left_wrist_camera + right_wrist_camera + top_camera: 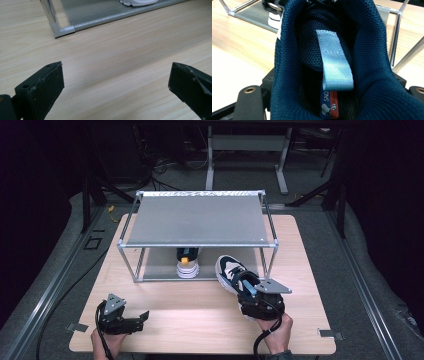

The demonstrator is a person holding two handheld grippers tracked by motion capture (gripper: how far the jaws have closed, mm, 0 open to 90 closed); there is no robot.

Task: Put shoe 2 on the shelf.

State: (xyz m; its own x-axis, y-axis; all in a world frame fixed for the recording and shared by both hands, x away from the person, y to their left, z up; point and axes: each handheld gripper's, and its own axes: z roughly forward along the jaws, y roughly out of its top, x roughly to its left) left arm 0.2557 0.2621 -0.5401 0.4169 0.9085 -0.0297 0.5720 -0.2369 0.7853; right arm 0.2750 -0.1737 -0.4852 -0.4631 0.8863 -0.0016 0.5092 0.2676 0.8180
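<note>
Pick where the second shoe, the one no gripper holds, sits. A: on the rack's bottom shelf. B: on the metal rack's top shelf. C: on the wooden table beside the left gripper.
A: the white-soled shoe stands on the grey metal rack's bottom shelf.

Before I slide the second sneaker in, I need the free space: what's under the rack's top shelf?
One sneaker stands on the lower shelf, heel toward us. The top shelf covers its front and the back of the lower shelf.

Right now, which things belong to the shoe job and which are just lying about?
In the job:
- navy sneaker, clamped at its heel in the right tongs
- second shoe on the rack's lower shelf
- metal rack

Lying about:
- left tongs, open over the table
</note>
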